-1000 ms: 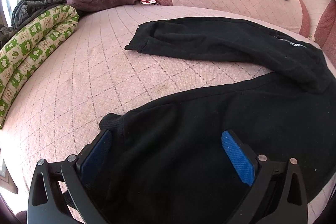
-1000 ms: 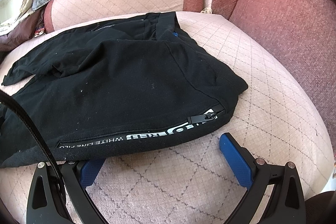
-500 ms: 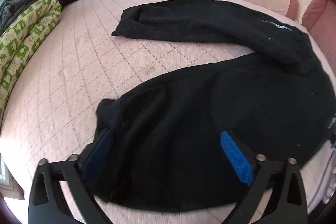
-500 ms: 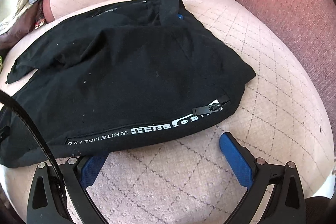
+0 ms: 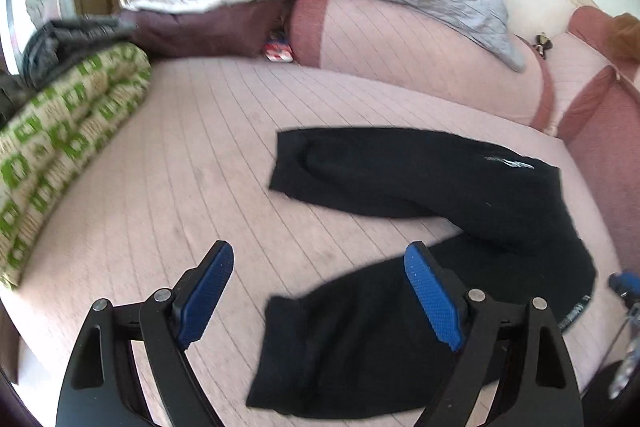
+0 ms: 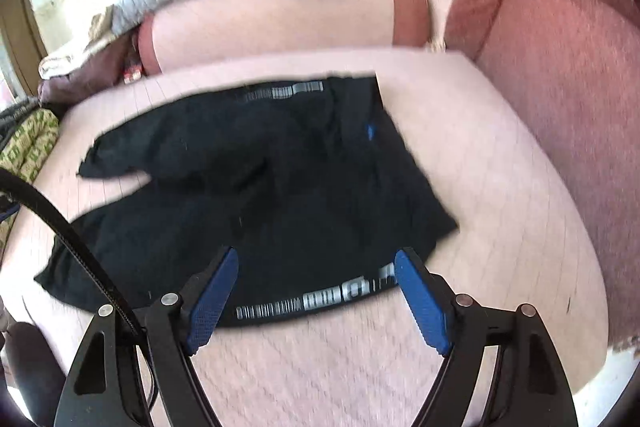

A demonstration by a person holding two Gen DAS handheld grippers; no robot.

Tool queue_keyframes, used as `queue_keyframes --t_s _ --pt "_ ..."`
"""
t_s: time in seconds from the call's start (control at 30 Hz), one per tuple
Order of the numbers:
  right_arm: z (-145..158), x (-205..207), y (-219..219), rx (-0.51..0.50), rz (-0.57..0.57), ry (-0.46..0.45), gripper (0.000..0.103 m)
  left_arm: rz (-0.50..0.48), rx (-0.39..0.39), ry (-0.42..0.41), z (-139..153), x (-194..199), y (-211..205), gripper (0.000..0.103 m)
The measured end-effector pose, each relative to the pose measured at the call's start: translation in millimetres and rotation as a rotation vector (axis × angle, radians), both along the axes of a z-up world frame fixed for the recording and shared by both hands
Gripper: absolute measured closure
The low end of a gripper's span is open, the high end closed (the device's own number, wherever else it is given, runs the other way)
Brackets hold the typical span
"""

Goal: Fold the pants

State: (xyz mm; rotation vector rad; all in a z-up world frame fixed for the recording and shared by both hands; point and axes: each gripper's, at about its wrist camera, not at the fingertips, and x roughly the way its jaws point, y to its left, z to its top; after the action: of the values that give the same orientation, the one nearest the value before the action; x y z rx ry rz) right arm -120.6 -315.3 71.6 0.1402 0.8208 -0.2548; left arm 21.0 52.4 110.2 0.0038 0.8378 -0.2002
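Pants lie crosswise, legs pointing left; both tools closing, empty.

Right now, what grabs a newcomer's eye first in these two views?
The black pants sprawled across the pink quilted bed, legs splayed apart, white lettering along the near edge in the right wrist view. Then the blue-padded left gripper and right gripper, above the fabric, jaws closing on nothing. At far left, a green-patterned rolled quilt.
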Motion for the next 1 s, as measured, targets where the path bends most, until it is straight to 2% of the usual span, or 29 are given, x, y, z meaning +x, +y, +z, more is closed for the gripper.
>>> queue_keyframes --t_s 0.13,0.23,0.3,0.4,0.6,0.7,0.8,0.9,1.0 --pt "6.0 13.0 10.4 -0.054 0.044 -0.125 0.018 -0.013 -0.03 0.023 -3.6 17.0 -1.3 0.015" --pt "8.0 39.4 14.9 -0.079 0.109 -0.14 0.018 -0.029 -0.013 0.036 -7.9 36.9 -1.4 0.015" --pt "10.4 64.1 10.5 -0.073 0.139 -0.111 0.02 -0.027 -0.023 0.049 -11.4 58.6 2.2 0.015" --pt "10.9 109.6 -9.0 0.0 0.203 -0.056 0.034 -0.017 -0.097 0.117 -24.3 99.0 13.1 0.015" --pt "-8.2 215.8 -44.1 0.054 0.342 0.039 0.034 0.038 -0.229 0.216 -66.9 179.1 36.2 0.015" --pt "-21.5 258.1 -50.0 0.046 0.384 0.079 0.034 0.025 -0.282 0.253 -82.0 206.4 37.9 0.015" --pt "-39.7 295.4 -59.0 0.056 0.418 0.13 0.035 -0.014 -0.284 0.266 -90.5 224.4 28.2 0.015" --pt "-54.6 319.8 -74.7 0.025 0.406 0.169 0.035 -0.062 -0.282 0.283 -98.2 237.2 14.2 0.015" --pt "-63.1 329.9 -99.3 0.06 0.382 0.191 0.035 -0.116 -0.238 0.26 -100.2 243.8 -1.2 0.009"
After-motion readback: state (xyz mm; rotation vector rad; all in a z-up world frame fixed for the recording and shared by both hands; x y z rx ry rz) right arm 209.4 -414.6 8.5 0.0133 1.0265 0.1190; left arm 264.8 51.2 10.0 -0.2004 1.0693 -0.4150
